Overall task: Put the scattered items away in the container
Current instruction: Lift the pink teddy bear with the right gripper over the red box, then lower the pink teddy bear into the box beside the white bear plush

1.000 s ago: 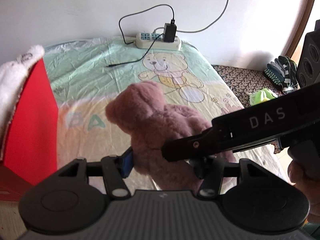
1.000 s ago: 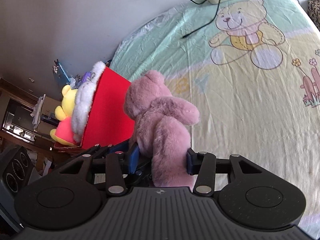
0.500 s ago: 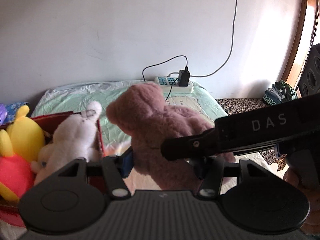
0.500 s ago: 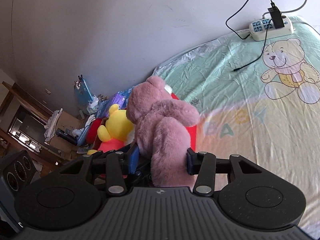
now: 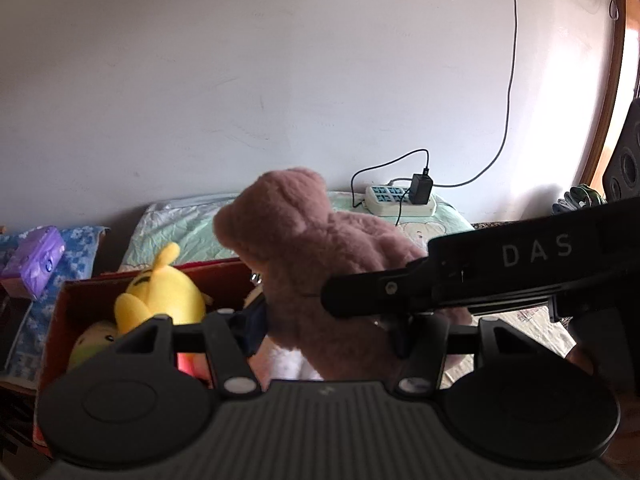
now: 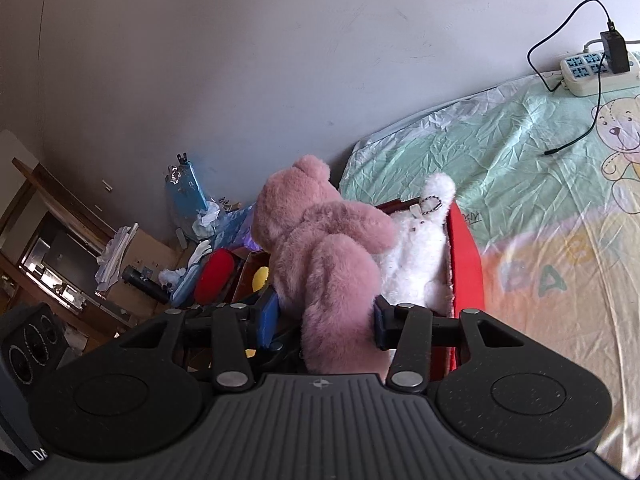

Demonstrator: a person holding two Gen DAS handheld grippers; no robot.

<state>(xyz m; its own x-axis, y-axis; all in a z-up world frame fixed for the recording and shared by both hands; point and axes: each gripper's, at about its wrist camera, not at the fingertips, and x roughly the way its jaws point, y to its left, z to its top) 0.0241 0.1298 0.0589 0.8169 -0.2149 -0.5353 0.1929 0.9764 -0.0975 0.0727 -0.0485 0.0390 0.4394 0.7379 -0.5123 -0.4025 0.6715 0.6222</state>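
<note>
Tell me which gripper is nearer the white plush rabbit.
Right. The right gripper holds the pink bear beside the white rabbit; the left gripper clamps the bear's far side.

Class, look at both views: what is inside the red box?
Inside the red box lie a white plush rabbit and a yellow plush toy. The held pink teddy bear and gripper bodies cover the rest.

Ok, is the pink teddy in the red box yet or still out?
Still out. Both tongs grip the pink teddy and it hangs above the red box, where the white bunny already lies.
</note>
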